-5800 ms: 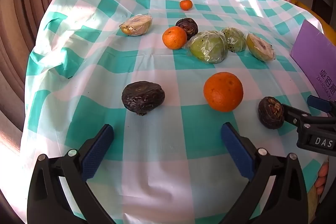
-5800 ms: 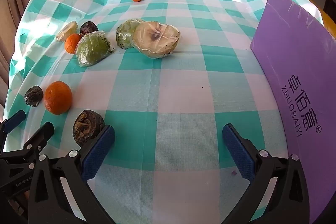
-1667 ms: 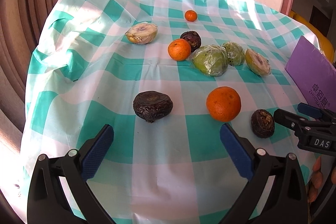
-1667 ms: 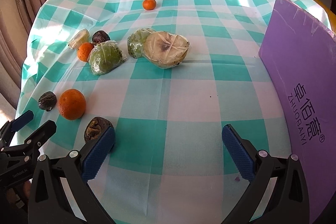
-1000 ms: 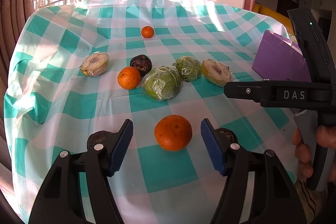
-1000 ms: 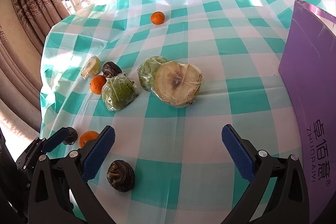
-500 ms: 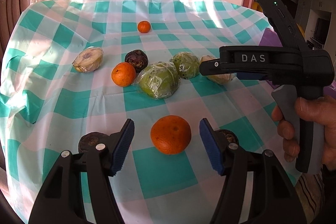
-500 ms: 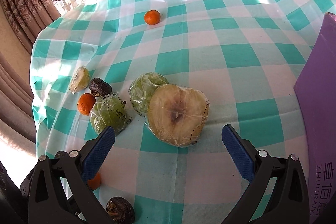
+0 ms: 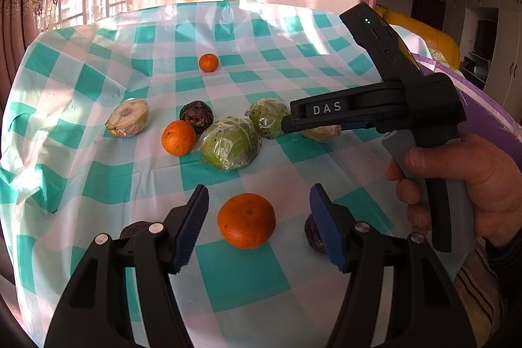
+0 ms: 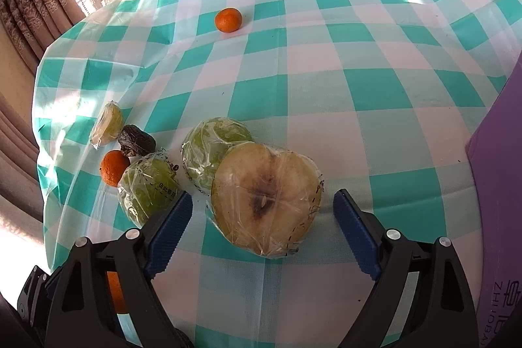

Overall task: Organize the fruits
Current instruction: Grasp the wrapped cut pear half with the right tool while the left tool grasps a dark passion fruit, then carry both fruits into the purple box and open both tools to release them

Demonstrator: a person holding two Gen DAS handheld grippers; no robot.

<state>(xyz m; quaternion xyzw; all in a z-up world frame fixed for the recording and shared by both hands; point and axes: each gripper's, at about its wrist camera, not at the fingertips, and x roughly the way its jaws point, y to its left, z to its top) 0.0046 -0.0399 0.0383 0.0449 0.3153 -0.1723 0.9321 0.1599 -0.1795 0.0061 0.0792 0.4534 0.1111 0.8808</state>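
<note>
Tongs first: the right tongs (image 10: 262, 219) are closing around the wrapped half pear (image 10: 266, 199), which lies cut face up between the blue pads, though neither pad presses on it yet. The left tongs (image 9: 259, 225) stand about half open with the big orange (image 9: 246, 220) sitting between their pads, untouched as far as I can see; a dark wrinkled fruit (image 9: 313, 234) peeks out behind the right-hand pad. Beyond the pear, two wrapped green fruits (image 10: 213, 157) crowd against it, and further left lie a small orange (image 10: 112, 168), another dark fruit (image 10: 135, 143) and a wrapped pale slice (image 10: 107, 123). A lone mandarin (image 10: 228, 19) sits far out on the checked bench (image 10: 375, 87), and a purple box (image 10: 499, 185) stands at the right edge. I judge the half pear to be soft and light, its cling film slippery, so the pads should meet the firm skin on its rounded flanks, not the bruised cut face, and squeeze gently. The orange looks firm and round, likely to roll, best taken across its widest middle. A person's hand (image 9: 463, 185) grips the right tool's handle.
</note>
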